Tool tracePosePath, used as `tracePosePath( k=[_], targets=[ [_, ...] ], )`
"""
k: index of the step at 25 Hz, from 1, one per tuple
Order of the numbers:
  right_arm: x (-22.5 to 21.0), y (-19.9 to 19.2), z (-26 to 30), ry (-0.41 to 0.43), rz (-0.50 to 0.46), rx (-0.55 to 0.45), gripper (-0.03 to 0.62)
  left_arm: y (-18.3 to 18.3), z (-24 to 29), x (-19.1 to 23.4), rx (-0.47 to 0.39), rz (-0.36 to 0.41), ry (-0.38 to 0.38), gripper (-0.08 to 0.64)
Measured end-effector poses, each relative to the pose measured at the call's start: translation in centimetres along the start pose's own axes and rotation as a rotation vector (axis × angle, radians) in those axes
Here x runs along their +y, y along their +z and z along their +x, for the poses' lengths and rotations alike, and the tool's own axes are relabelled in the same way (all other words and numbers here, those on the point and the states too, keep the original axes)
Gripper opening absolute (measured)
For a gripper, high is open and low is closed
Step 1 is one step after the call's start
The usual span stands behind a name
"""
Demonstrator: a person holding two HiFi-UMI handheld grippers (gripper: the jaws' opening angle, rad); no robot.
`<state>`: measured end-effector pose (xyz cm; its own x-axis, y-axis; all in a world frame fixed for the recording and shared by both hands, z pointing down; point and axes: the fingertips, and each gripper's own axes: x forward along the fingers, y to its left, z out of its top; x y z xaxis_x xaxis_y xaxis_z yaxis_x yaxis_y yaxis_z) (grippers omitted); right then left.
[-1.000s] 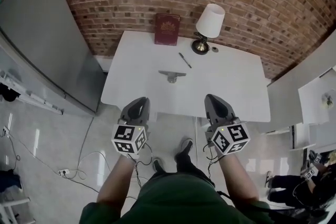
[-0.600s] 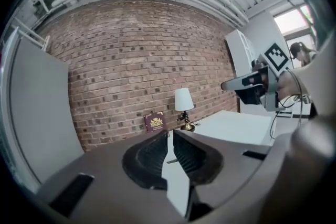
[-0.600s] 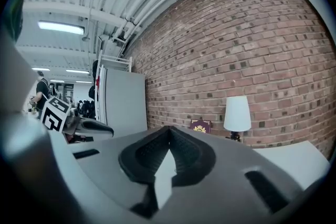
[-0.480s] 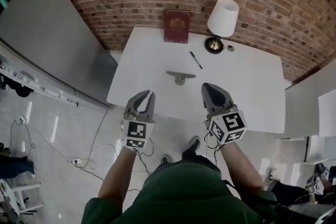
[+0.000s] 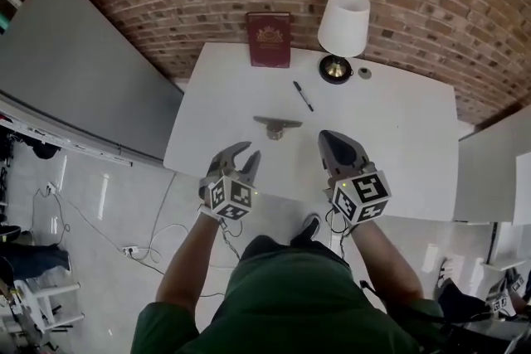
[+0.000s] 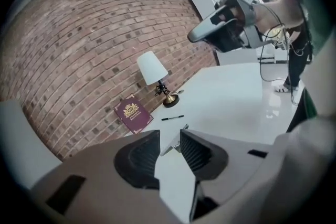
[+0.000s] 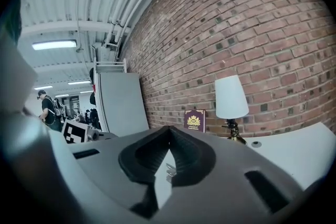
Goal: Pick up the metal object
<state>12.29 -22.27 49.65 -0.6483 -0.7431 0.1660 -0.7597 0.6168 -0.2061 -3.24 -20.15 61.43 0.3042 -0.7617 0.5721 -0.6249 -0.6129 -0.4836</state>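
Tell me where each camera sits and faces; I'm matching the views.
Head view: on the person's head, looking steeply down at the table; shows forearms, left tool, right tool.
Left gripper view: on the left tool, facing the brick wall past its empty, opening jaws toward the metal object; right tool upper right.
Right gripper view: on the right tool, facing the wall over its shut jaws; left tool's marker cube shows at left.
Shared: all three show the book and lamp.
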Motion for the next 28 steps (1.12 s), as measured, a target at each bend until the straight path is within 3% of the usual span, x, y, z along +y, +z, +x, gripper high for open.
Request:
tracePosePath(
  k=[8, 16, 21, 28],
  targets=[
    [-5.2, 1.7, -2.3, -0.124, 0.005, -0.033, 0.003, -1.4, 7.8, -1.7, 0.098, 0.199, -0.094, 0.121],
    [-6.6, 1.3, -4.7, -0.281, 0.018, -0.019, 0.003, -4.8, 13.8, -4.0, 0.19, 0.423, -0.217, 0.107],
    [-6.4, 0.3, -6.3, -0.359, 0.027, 0.004, 0.003, -7.2, 16.2, -5.1, 0.24, 0.436, -0.27, 0.107],
    [-5.3, -0.6, -6.6, -0.417, 0.037, 0.033, 0.003, -7.7, 18.1, -5.0, 0.216, 0.435, -0.279, 0.107]
  ],
)
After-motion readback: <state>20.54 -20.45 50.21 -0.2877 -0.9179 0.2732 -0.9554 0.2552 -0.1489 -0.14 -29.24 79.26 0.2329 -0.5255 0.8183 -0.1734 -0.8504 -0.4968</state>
